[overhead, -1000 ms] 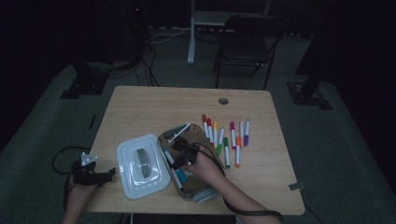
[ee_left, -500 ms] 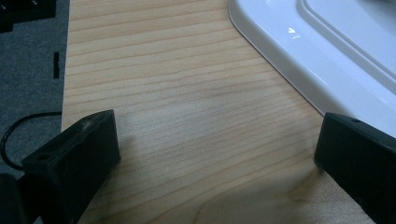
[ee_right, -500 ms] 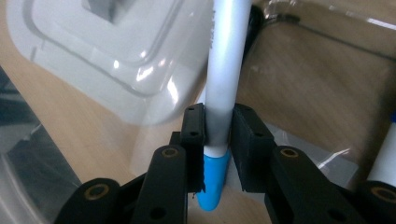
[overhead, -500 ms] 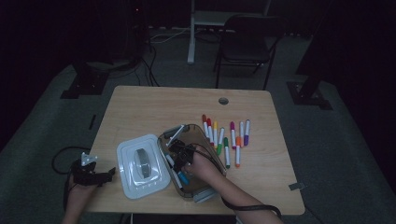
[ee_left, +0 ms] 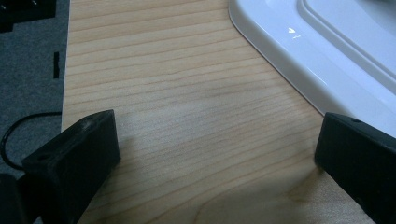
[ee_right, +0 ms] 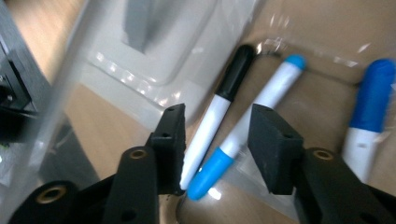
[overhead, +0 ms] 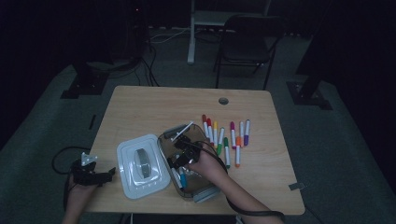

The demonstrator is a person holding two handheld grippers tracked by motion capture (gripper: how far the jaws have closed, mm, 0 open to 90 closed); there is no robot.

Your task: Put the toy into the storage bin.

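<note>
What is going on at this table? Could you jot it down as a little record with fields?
Work: putting markers into a clear box
Right tool: over the box, jaws just opened, light blue marker lying loose between them
Beside it: black-capped marker, dark blue marker
Left tool: open, at the table's left edge
Lid: white, off, left of the box
Waiting: row of markers on the table

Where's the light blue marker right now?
In the right gripper view the light blue marker lies in the clear box, below the right gripper, between the black-capped marker and a dark blue one.
</note>
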